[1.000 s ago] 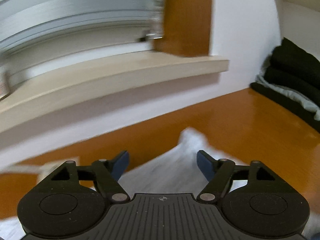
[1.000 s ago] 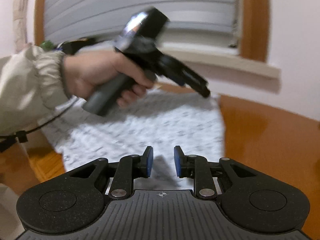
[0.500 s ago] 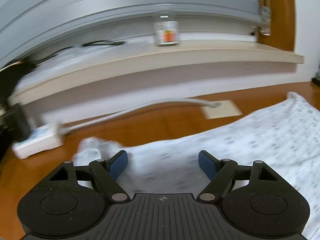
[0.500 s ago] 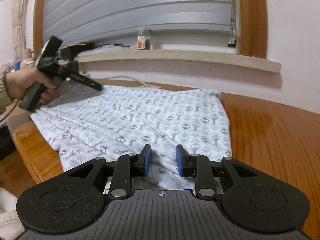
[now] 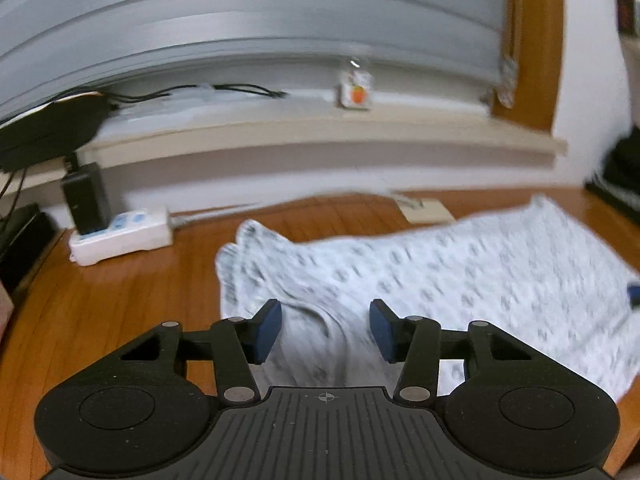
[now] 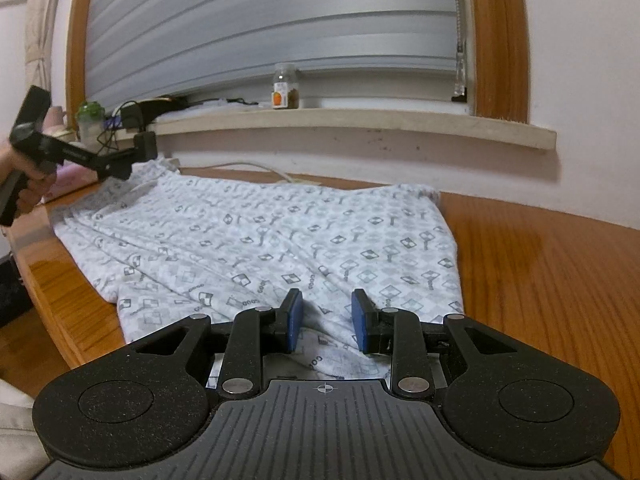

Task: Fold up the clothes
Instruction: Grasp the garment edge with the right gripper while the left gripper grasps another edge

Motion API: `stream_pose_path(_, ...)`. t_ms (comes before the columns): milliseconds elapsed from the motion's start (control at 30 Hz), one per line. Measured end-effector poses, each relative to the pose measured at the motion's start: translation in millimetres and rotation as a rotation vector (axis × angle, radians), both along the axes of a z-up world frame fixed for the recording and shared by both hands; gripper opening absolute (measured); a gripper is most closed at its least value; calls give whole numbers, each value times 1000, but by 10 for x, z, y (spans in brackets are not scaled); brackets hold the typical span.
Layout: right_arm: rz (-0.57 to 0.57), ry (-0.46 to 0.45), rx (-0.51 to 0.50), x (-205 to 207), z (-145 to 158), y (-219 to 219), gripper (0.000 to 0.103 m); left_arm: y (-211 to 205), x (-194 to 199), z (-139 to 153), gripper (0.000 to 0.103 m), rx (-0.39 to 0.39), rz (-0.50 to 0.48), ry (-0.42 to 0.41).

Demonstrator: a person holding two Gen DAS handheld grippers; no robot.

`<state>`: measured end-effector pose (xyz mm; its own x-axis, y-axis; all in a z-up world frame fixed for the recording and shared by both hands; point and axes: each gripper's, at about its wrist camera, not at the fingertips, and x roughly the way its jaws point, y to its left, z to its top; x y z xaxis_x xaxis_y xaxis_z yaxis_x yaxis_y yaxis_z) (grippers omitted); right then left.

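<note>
While the left gripper (image 5: 325, 330) jaws have just been closing around a ridge of soft, limp white patterned cotton garment (image 6: 256, 240), the right gripper (image 6: 326, 322) pinches its near hem.

The patterned garment (image 6: 256, 240) bears small repeated print reading roughly "GOOD"; the jar label (image 6: 281, 98) is illegible.

Garment (image 6: 256, 240): white ground with a repeating grey diamond-and-key print. Table (image 6: 540, 280): glossy orange-brown wood. Gripper bodies: black, with blue pads (image 6: 295, 320). Blind (image 6: 280, 20): grey slats. Window frame (image 6: 500, 40): orange-brown. Sill (image 6: 360, 120): beige. Power strip (image 5: 120, 236): white. Jar (image 6: 285, 92): orange label.
</note>
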<state>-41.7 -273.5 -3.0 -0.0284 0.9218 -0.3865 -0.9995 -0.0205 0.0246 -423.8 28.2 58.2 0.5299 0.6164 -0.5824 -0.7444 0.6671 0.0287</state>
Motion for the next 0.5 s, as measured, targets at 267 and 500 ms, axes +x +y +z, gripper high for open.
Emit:
stream_pose_path(267,-20,1,-20,-1,43,-17,36,92,-48,-38,45,9,64,75)
stream_pose_path(500,-128,43,-30,232,171,-203,44,-56,185,155,65,53,20,24)
